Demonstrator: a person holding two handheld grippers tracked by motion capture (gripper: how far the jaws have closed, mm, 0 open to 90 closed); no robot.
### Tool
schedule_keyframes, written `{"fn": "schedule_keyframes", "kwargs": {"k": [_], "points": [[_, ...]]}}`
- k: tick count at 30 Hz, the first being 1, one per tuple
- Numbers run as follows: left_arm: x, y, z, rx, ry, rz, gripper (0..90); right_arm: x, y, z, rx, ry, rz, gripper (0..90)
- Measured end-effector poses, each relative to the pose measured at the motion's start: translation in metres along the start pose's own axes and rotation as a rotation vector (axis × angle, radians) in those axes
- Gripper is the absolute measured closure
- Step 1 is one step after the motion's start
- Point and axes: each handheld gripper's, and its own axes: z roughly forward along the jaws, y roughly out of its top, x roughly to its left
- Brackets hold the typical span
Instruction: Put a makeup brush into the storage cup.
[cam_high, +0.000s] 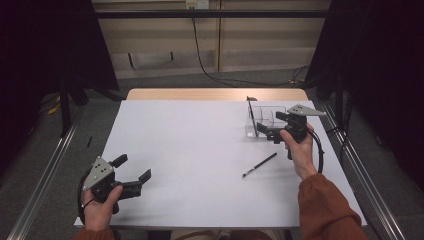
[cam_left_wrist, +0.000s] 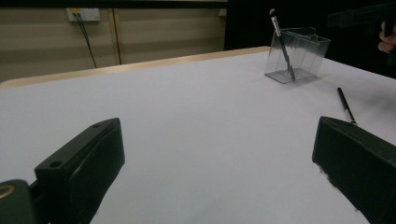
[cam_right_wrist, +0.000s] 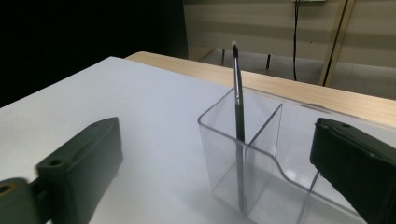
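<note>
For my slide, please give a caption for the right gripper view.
Open right claw facing a clear organizer with one brush standing inside.

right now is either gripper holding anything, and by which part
Nothing is held. The right gripper is open beside the clear holder, where one brush stands. The left gripper is open over bare table.

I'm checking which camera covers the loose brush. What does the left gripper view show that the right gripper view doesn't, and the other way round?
The left gripper view alone shows the loose brush lying flat on the white table, nearer than the holder, and part of the person's right hand at the top right edge. The right gripper view alone shows the holder's inner divider close up, splitting it into compartments. Both views show the clear holder with the standing brush leaning inside it, and each shows its own claw's black jaws standing wide apart with nothing between them.
</note>
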Motion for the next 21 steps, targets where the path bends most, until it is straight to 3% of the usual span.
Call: {"fn": "schedule_keyframes", "kwargs": {"k": [5,9,13,16,21], "points": [[0.001,-0.001,0.000,0.000,-0.001,-0.005,2.3,0.001,-0.003,-0.010,0.002,-0.012,0.016,0.7],[0.001,-0.001,0.000,0.001,-0.004,-0.010,2.3,0.002,-0.003,-0.021,-0.002,-0.037,-0.001,0.6],[0.001,-0.001,0.000,0.006,-0.005,-0.007,2.3,0.007,-0.010,-0.029,0.002,-0.023,0.026,0.7],[0.002,-0.002,0.000,0.009,-0.004,-0.017,2.3,0.013,-0.017,-0.037,-0.002,-0.065,-0.010,1.7],[0.003,-0.002,-0.002,0.004,-0.002,-0.016,2.3,0.018,-0.025,-0.052,-0.013,-0.047,-0.018,1.4]]}}
